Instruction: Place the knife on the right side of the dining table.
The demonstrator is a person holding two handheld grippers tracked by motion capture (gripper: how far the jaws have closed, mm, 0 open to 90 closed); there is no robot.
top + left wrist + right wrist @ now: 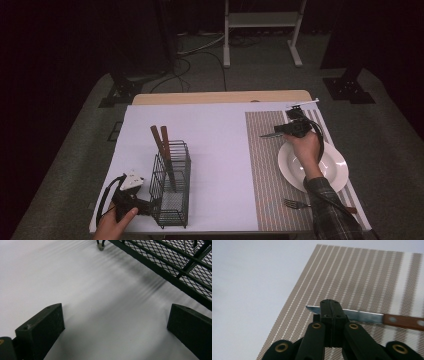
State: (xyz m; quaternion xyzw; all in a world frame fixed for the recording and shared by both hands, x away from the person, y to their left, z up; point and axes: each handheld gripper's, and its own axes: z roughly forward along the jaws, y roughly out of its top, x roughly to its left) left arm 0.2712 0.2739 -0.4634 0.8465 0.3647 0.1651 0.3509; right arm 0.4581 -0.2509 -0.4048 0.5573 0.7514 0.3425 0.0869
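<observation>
My right gripper (278,131) hovers over the back of a striped placemat (265,165), just beyond a white plate (332,172). In the right gripper view the jaws of the right gripper (331,308) are shut on the steel blade of a knife (364,316), whose wooden handle (404,322) sticks out to the right. The knife's tip (265,135) points left. My left gripper (149,205) rests at the table's front left, against a black wire basket (172,200). The left gripper (115,327) stands open over bare white surface, with the basket's mesh (175,262) close ahead.
Two wooden-handled utensils (162,142) stand upright in the basket. A fork (295,203) lies on the placemat near the front edge, beside the person's right sleeve. A white sheet (215,140) covers the table between basket and placemat.
</observation>
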